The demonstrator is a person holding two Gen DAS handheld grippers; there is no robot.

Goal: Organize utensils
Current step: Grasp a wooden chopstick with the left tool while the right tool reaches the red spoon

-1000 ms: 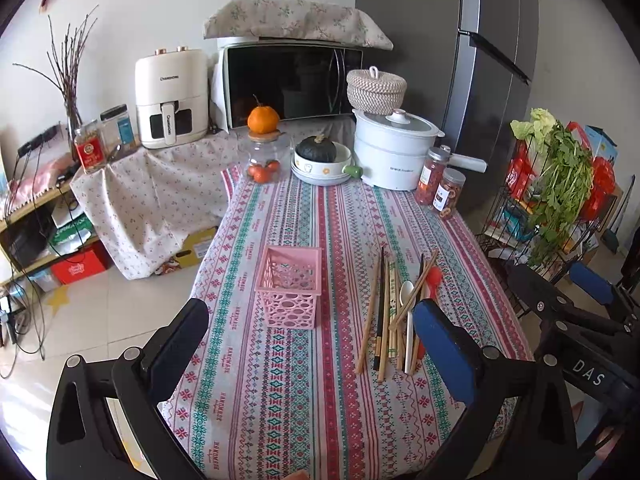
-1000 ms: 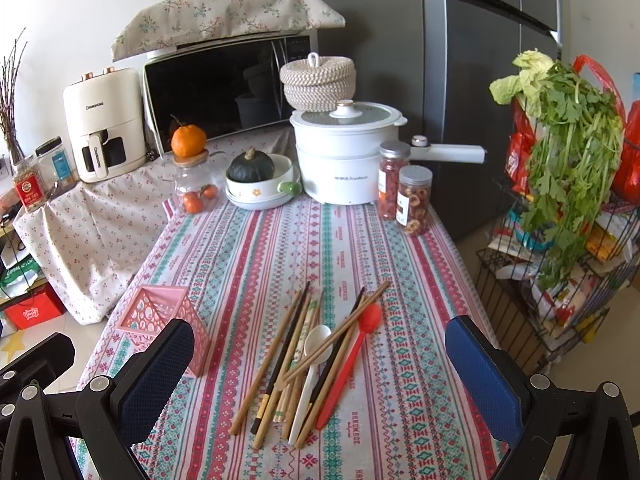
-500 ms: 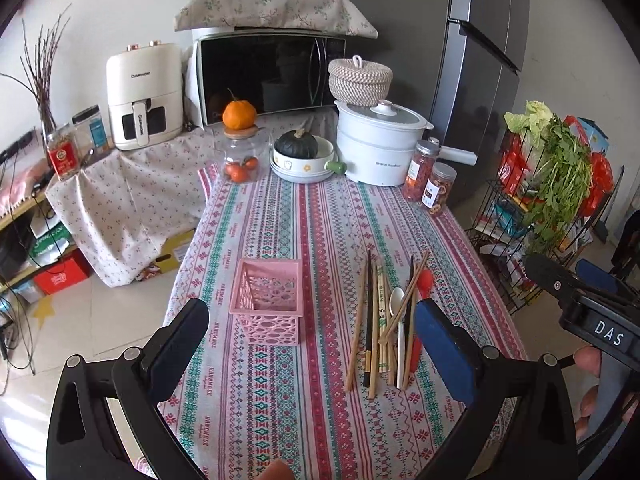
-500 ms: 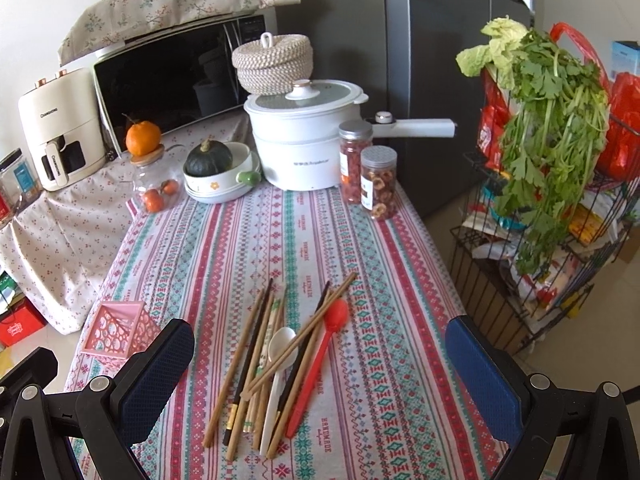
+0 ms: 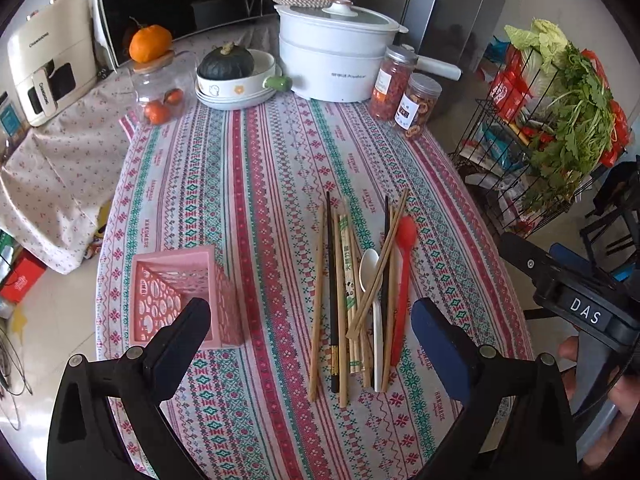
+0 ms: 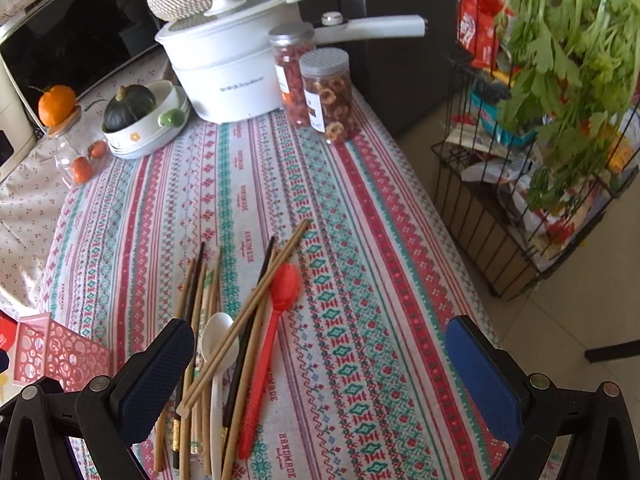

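Observation:
A loose pile of wooden and black chopsticks [image 5: 340, 292] [image 6: 208, 304] lies on the striped tablecloth, with a white spoon [image 5: 372, 280] [image 6: 216, 356] and a red spoon [image 5: 403, 276] [image 6: 276, 308] among them. A pink perforated basket [image 5: 176, 292] [image 6: 56, 352] stands to their left. My left gripper [image 5: 310, 344] is open above the near ends of the pile, holding nothing. My right gripper [image 6: 320, 364] is also open and empty, its left finger over the chopstick ends. The right tool's body shows at the right edge of the left wrist view.
At the far end of the table stand a white pot [image 5: 336, 56], two snack jars [image 5: 404, 88], a bowl with a dark squash [image 5: 232, 76] and a glass jar [image 5: 160, 88]. A wire rack of greens [image 6: 560, 120] stands right of the table.
Both grippers have come down and forward toward the table, so the utensil pile and basket are closer and larger. Both stay open.

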